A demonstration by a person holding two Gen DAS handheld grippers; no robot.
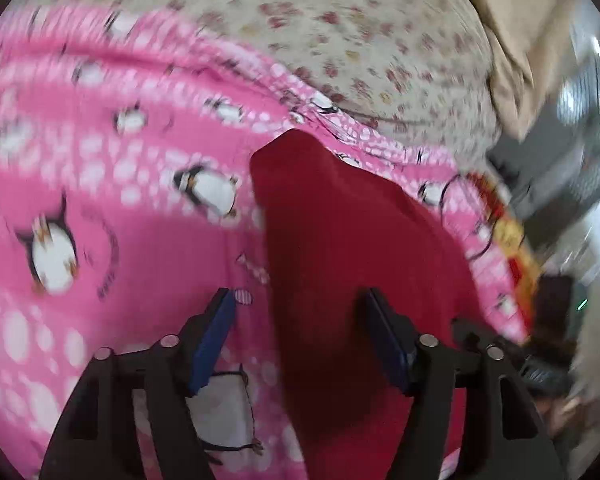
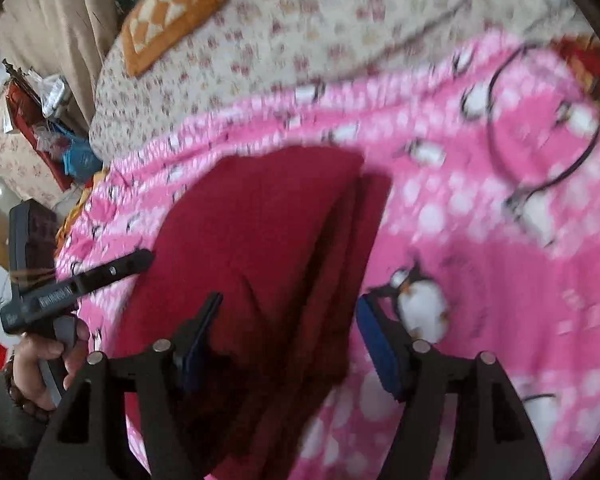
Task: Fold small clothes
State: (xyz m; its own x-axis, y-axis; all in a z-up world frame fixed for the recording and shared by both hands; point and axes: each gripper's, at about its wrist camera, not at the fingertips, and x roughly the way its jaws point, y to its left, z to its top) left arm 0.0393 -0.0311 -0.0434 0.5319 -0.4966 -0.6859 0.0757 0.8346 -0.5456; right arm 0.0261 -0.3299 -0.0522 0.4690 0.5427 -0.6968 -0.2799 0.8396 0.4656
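Observation:
A dark red cloth (image 1: 352, 240) lies folded on a pink penguin-print blanket (image 1: 100, 184). In the right wrist view the red cloth (image 2: 260, 232) shows stacked folded layers along its right edge. My left gripper (image 1: 300, 300) is open above the cloth's left edge, its right finger over the red fabric and its left finger over the blanket. My right gripper (image 2: 290, 304) is open, with the cloth's near right part between its fingers. The left gripper also shows in the right wrist view (image 2: 100, 272), at the cloth's left side, held by a hand.
The blanket (image 2: 500, 280) covers a bed with a cream floral sheet (image 2: 300, 32). An orange checked cushion (image 2: 172, 8) lies at the far end. A thin black loop (image 2: 540, 128) lies on the blanket. Beige curtains (image 2: 52, 32) and cluttered shelves (image 2: 40, 120) stand beyond the bed.

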